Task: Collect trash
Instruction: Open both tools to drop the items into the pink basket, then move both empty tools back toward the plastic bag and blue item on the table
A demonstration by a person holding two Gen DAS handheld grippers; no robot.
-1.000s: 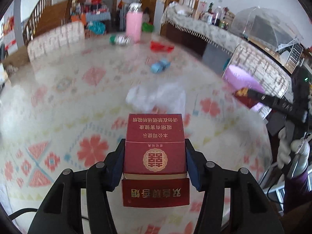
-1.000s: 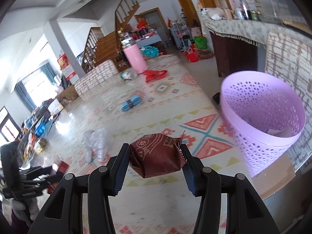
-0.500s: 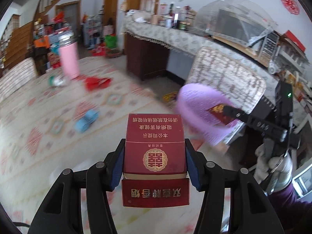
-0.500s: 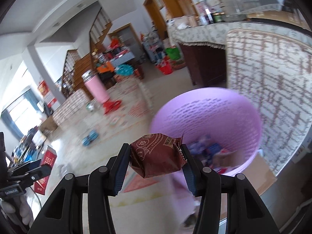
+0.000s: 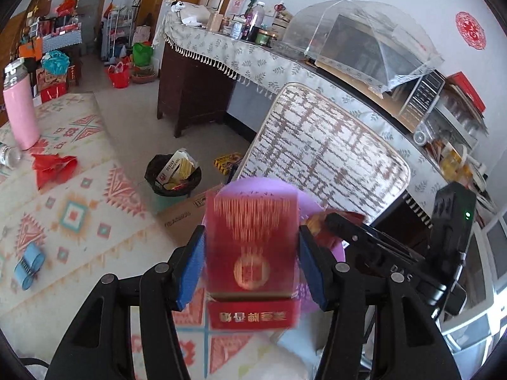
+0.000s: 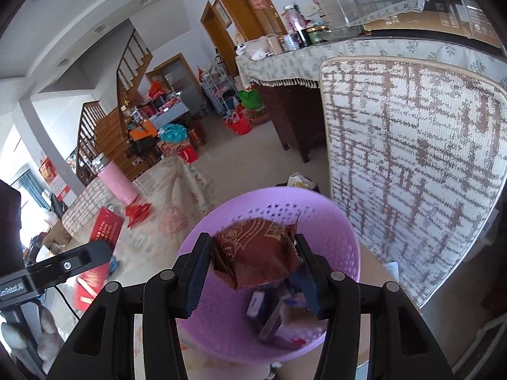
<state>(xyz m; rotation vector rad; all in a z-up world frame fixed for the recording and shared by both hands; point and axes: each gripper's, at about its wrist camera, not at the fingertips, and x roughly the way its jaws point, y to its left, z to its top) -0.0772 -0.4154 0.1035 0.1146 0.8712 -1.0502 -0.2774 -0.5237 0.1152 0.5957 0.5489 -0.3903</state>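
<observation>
Chair back (image 6: 412,164): upright just behind the basket, woven pattern; hems in the far side of the drop zone.
Tabletop (image 5: 79,221): patterned cloth, left of the basket; loose trash on it, so collection judged unfinished.
Lilac basket (image 6: 342,221): landmark; perforated wall, open top, boxes and wrappers already inside.
Right gripper (image 6: 253,259): directly above the basket mouth, fingers (image 6: 196,262) narrow, clamped on a brown snack wrapper (image 6: 256,253); held over the opening, presumably so a release falls inside.
Left gripper (image 5: 250,259): at the basket's near rim, fingers closed on a red cigarette box (image 5: 252,240); box motion-blurred, lid end toward the camera; apparently queued for the same drop.
Red crumpled wrapper (image 5: 52,167): on the tabletop, well left of the basket.
Blue roll (image 5: 28,267): on the tabletop, left of the basket, nearer than the red wrapper.
</observation>
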